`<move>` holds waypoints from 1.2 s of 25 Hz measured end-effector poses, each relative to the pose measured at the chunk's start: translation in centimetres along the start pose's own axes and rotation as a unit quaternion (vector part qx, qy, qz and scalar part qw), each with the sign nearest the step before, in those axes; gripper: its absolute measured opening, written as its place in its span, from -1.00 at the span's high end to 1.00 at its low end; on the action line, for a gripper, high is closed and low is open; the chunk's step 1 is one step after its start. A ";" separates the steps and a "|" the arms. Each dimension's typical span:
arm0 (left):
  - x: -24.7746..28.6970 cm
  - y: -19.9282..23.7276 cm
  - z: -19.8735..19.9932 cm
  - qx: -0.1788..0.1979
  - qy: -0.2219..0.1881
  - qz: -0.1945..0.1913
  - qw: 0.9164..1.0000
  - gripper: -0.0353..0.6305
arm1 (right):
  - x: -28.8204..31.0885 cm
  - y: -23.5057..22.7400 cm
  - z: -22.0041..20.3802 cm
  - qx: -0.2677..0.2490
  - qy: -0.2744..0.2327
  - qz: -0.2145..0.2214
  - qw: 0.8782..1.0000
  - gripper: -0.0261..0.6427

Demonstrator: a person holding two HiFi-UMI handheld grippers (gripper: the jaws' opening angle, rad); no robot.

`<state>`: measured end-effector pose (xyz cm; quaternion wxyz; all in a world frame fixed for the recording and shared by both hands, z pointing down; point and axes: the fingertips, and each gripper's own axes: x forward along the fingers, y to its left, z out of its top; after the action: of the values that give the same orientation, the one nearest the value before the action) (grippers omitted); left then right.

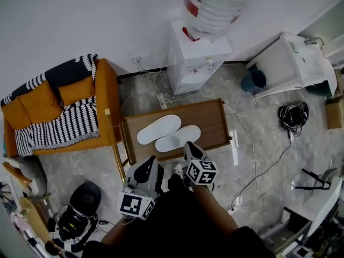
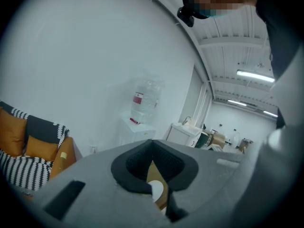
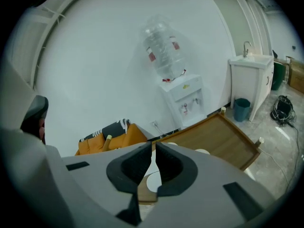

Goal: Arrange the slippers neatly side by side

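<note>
Head view, 2 white oval slippers (image 1: 159, 129), wooden table (image 1: 212, 120), left tongs (image 1: 152, 161) and right tongs (image 1: 191, 145) closed

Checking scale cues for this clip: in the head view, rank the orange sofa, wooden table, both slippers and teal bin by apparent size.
1. orange sofa
2. wooden table
3. far slipper and near slipper, which look alike
4. teal bin

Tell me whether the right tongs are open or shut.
Shut: the right tongs show jaws almost together in the right gripper view, nothing held between them.
</note>
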<state>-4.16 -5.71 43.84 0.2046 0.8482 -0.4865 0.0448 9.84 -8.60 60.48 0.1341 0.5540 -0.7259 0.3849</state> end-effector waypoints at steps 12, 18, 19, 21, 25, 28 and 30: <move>0.7 3.8 -0.5 -0.018 0.013 0.012 1.000 0.86 | 6.8 -4.1 -6.0 0.105 0.085 -0.047 0.990 0.72; 0.9 4.6 -0.8 -0.022 0.020 0.008 1.000 0.86 | 9.0 -6.0 -9.3 0.167 0.125 -0.072 0.975 0.59; 1.0 4.7 -0.9 -0.023 0.021 0.008 0.999 0.86 | 9.3 -6.2 -9.7 0.172 0.129 -0.075 0.974 0.59; 1.0 5.0 -1.0 -0.026 0.023 0.008 0.999 0.86 | 9.7 -6.5 -10.2 0.184 0.135 -0.080 0.970 0.59; 1.2 5.5 -1.2 -0.030 0.026 0.011 0.999 0.86 | 10.5 -7.5 -11.5 0.226 0.140 -0.091 0.960 0.46; 1.1 5.8 -1.3 -0.032 0.028 0.013 0.999 0.86 | 11.0 -8.1 -12.1 0.245 0.142 -0.100 0.954 0.43; 1.1 6.0 -1.5 -0.033 0.030 0.015 0.999 0.86 | 11.4 -8.4 -12.7 0.248 0.147 -0.106 0.952 0.43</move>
<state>-8.47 -8.62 47.34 0.2462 0.8321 -0.4938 0.0568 10.54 -8.42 79.48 0.1372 0.5809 -0.5170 0.6136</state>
